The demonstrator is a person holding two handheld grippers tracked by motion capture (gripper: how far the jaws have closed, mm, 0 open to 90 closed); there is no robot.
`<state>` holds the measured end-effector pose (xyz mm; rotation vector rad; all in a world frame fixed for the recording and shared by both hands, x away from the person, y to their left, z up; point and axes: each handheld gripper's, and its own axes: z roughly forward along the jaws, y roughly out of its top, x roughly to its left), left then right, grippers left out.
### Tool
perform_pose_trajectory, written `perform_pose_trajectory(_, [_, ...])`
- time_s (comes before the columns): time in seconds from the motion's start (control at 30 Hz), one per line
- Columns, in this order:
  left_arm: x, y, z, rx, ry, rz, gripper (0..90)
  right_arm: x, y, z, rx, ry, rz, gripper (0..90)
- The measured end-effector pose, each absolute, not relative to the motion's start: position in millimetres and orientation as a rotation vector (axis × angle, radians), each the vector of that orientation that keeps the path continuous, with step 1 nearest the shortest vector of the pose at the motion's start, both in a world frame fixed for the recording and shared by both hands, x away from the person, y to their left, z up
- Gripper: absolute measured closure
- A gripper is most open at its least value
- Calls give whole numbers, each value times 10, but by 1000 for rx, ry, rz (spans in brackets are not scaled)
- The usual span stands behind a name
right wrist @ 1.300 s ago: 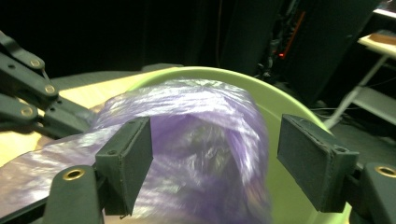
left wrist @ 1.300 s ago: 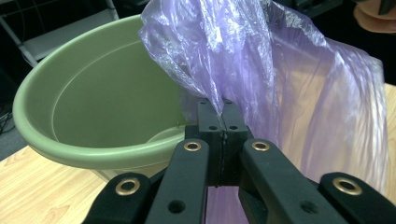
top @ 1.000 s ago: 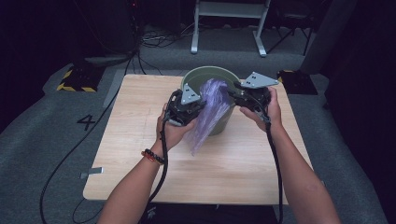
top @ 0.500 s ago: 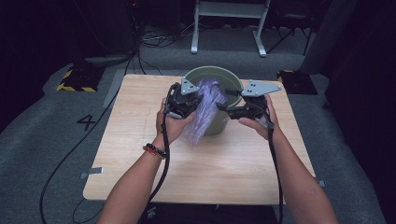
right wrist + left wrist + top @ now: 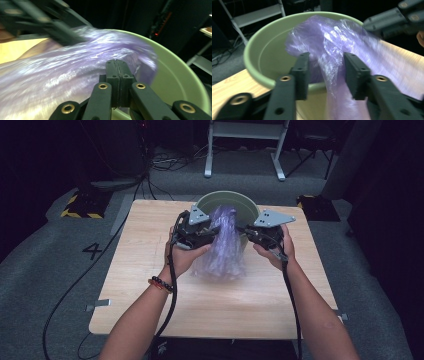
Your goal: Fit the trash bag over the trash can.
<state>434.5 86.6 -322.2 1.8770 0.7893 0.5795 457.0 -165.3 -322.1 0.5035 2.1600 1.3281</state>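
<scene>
Here the purple bag drapes over the green bucket's near rim, between both tongs: left tongs have just been opening, half-open around the film, while right tongs have just closed and sit shut at its edge.

bin: on table, at middle of far edge | plastic bag: draped over bin's near rim, top inside bin, rest hanging outside onto table | left gripper: just left of bag | right gripper: just right of bag | both before the bin
</scene>
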Motion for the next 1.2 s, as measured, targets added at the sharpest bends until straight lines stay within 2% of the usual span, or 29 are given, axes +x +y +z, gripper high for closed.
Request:
perform_pose_trajectory(0.23, [4162, 1014, -3297, 1850, 684, 550, 334, 4708, -1765, -3241, 639, 2119, 1344, 900])
perform_pose_trajectory(0.6, [3931, 850, -3526, 1930, 544, 461, 265, 4823, -1779, -3213, 747, 2085, 1326, 900])
perform_pose_trajectory(0.67, [3940, 817, -3537, 1940, 546, 465, 294, 4834, -1781, -3220, 755, 2084, 1329, 900])
perform_pose_trajectory(0.73, [3954, 776, -3540, 1961, 553, 491, 374, 4838, -1784, -3225, 764, 2086, 1339, 900])
perform_pose_trajectory(0.87, [3990, 717, -3537, 1992, 522, 548, 698, 4830, -1776, -3228, 758, 2091, 1348, 900])
perform_pose_trajectory(0.97, [4040, 704, -3533, 2013, 513, 581, 871, 4817, -1772, -3229, 746, 2094, 1345, 890])
perform_pose_trajectory(1.0, [4057, 704, -3535, 2010, 520, 575, 896, 4816, -1774, -3230, 745, 2092, 1347, 880])
perform_pose_trajectory(1.1, [4087, 720, -3522, 1990, 545, 591, 900, 4819, -1797, -3231, 754, 2086, 1344, 808])
perform_pose_trajectory(1.13, [4096, 731, -3510, 1977, 557, 589, 900, 4818, -1808, -3227, 763, 2079, 1346, 723])
perform_pose_trajectory(1.2, [4114, 752, -3482, 1954, 582, 581, 900, 4803, -1836, -3212, 760, 2066, 1355, 612])
